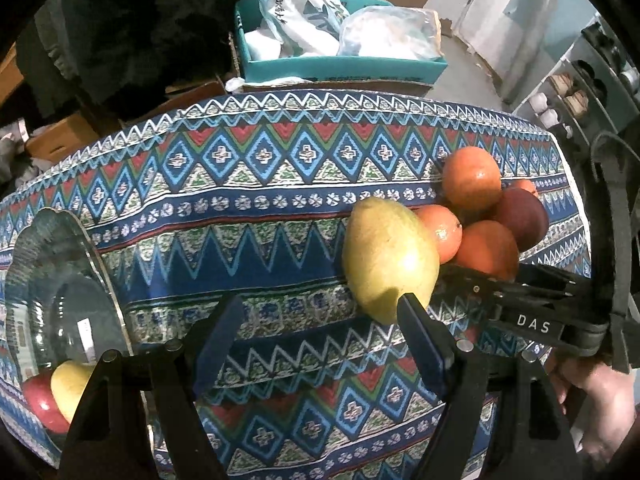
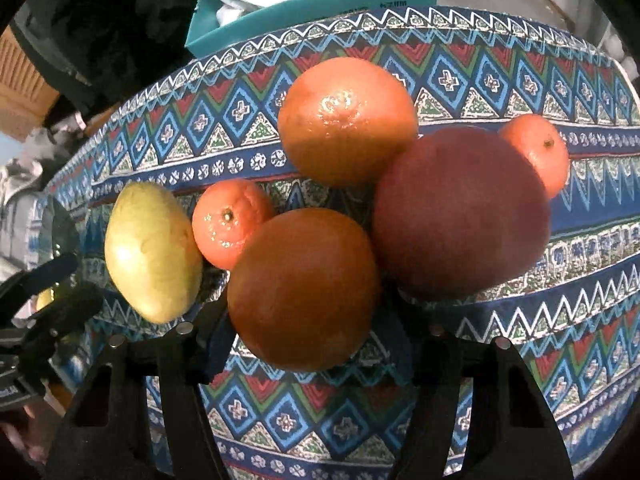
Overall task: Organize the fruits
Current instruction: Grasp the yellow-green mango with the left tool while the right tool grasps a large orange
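Note:
A heap of fruit lies on the patterned tablecloth (image 2: 560,320): a yellow-green mango (image 2: 152,256), two large oranges, two small tangerines (image 2: 228,224) and a dark red fruit (image 2: 460,216). My right gripper (image 2: 308,344) points steeply down with its fingers on either side of the nearest large orange (image 2: 304,288), pads against it; the right pad is hidden behind the fruit. My left gripper (image 1: 320,320) is open over bare cloth, its right fingertip just in front of the mango's (image 1: 388,256) near end. A clear glass bowl (image 1: 60,232) at the left holds a red apple (image 1: 40,404) and a yellow fruit (image 1: 70,384).
A teal box (image 1: 340,64) with white bags stands on cardboard cartons beyond the table's far edge. Dark clothing hangs at the back left. A shelf with small items stands at the right. A hand (image 1: 600,400) holds the right gripper's handle.

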The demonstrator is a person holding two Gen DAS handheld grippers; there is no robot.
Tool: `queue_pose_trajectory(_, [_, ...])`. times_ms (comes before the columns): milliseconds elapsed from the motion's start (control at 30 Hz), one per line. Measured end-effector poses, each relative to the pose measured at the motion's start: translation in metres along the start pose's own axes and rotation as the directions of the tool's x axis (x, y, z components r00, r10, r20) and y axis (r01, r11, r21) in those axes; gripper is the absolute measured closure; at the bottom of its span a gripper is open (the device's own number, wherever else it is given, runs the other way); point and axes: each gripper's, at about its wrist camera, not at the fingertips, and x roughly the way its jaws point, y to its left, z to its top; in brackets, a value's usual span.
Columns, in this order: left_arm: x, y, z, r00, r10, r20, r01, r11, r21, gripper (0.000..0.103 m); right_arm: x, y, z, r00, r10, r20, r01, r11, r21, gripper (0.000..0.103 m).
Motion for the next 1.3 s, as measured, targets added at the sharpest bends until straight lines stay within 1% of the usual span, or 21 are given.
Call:
queue_pose_trajectory(133, [0.007, -0.008, 0.004, 1.000, -0.021, -0.005, 0.021, 1.000, -0.001, 0.022, -0.005, 0.001, -0.006, 1.000, -0.029, 0.009, 0.029, 0.999, -0.044, 0.040])
queue_pose_trajectory(233, [0.012, -0.015, 0.007, 0.999, -0.033, -0.008, 0.033, 0.999, -0.006, 0.017, -0.012, -0.003, -0.015, 1.000, -0.021, 0.016, 0.022, 0.999, -0.050, 0.040])
queue_pose_trajectory(400, [0.025, -0.024, 0.013, 0.998, -0.053, -0.019, 0.052, 0.998, -0.023, 0.017, -0.026, -0.014, -0.030, 0.999, -0.022, 0.036, 0.024, 0.998, -0.061, 0.040])
queue_pose_trajectory(500, [0.033, -0.031, 0.016, 0.998, -0.054, -0.026, 0.053, 0.998, -0.022, 0.017, -0.034, -0.021, -0.038, 0.999, -0.019, 0.044, 0.022, 0.998, -0.059, 0.040])
queue_pose_trajectory(633, [0.042, -0.039, 0.019, 0.998, -0.048, -0.032, 0.047, 0.999, -0.010, 0.017, -0.043, -0.031, -0.042, 0.998, -0.025, 0.052, 0.028, 0.998, -0.061, 0.040])
queue_pose_trajectory(733, [0.051, -0.043, 0.023, 0.998, -0.040, -0.040, 0.039, 0.999, -0.006, 0.017, -0.048, -0.038, -0.043, 0.998, -0.015, 0.055, 0.018, 0.999, -0.051, 0.040])
queue_pose_trajectory(867, [0.056, -0.045, 0.024, 0.999, -0.049, -0.025, 0.049, 0.999, 0.005, 0.017, -0.050, -0.042, -0.044, 0.998, -0.013, 0.061, 0.015, 0.999, -0.047, 0.040])
queue_pose_trajectory(967, [0.056, -0.044, 0.023, 0.997, -0.082, -0.011, 0.082, 0.997, 0.011, 0.027, -0.054, -0.044, -0.045, 0.997, -0.013, 0.072, 0.017, 0.999, -0.050, 0.040])
queue_pose_trajectory(1000, [0.056, -0.045, 0.023, 0.995, -0.101, -0.009, 0.101, 0.995, 0.014, 0.033, -0.055, -0.044, -0.045, 0.997, -0.014, 0.076, 0.018, 0.998, -0.052, 0.040])
queue_pose_trajectory(1033, [0.056, -0.045, 0.023, 0.996, -0.090, -0.010, 0.090, 0.996, 0.017, 0.036, -0.057, -0.045, -0.046, 0.997, -0.014, 0.080, 0.018, 0.998, -0.055, 0.040])
queue_pose_trajectory(1300, [0.048, -0.049, 0.014, 0.997, -0.072, -0.011, 0.072, 0.996, 0.061, 0.036, -0.070, -0.040, -0.045, 0.993, -0.032, 0.115, 0.041, 0.996, -0.078, 0.040])
